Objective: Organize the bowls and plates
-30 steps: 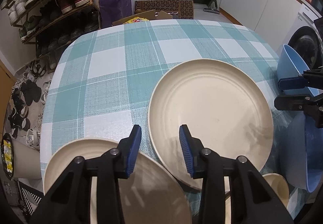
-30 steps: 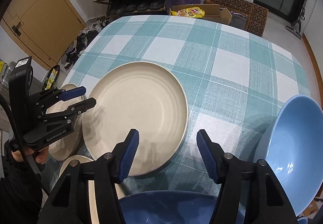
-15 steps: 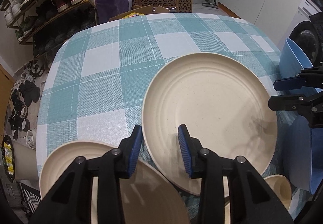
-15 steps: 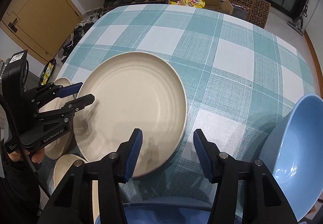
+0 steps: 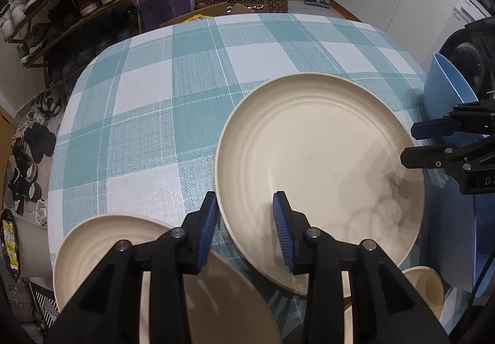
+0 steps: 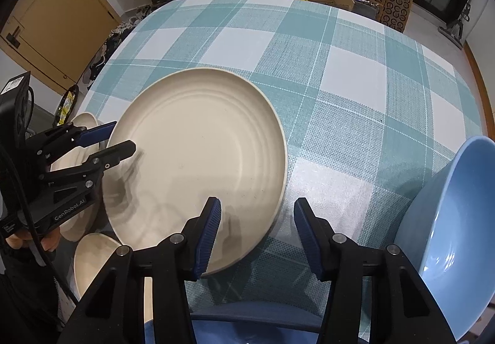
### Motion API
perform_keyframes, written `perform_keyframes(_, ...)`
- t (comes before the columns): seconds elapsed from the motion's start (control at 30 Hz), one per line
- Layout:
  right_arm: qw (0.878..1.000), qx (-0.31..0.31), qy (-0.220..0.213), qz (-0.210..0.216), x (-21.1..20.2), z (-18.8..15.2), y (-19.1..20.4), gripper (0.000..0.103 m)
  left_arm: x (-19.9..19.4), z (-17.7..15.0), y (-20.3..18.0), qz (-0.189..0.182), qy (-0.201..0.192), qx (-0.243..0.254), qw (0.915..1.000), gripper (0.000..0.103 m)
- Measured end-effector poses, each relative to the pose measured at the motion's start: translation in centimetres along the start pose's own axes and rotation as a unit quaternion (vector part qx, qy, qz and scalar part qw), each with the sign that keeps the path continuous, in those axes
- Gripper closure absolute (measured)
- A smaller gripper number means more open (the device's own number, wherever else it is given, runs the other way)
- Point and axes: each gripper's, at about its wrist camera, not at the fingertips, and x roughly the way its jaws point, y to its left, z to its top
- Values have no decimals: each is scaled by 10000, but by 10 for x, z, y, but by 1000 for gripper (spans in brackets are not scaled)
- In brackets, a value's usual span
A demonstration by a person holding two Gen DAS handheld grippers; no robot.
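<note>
Checked teal-and-white cloth covers my worktop (image 5: 148,115), its woven grain matte. Nearest, my left gripper (image 5: 246,231) has its ribbed blue fingers (image 5: 206,229) spread either side of the near rim of the large cream plate (image 5: 318,164), not yet pinching, I judge to lift it for stacking. My right gripper (image 6: 256,235) hangs spread and empty over that plate's edge. A smaller cream plate (image 5: 102,238) and glossy blue bowl (image 6: 458,220) lie beside. Farther off stands a shoe rack (image 5: 65,3).
</note>
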Motion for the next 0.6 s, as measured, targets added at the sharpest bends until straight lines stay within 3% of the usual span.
perform_keyframes(0.6, 9998, -114, 171, -88, 13, -1, 2, 73, 1, -3, -6, 111, 100, 131, 9998, 70)
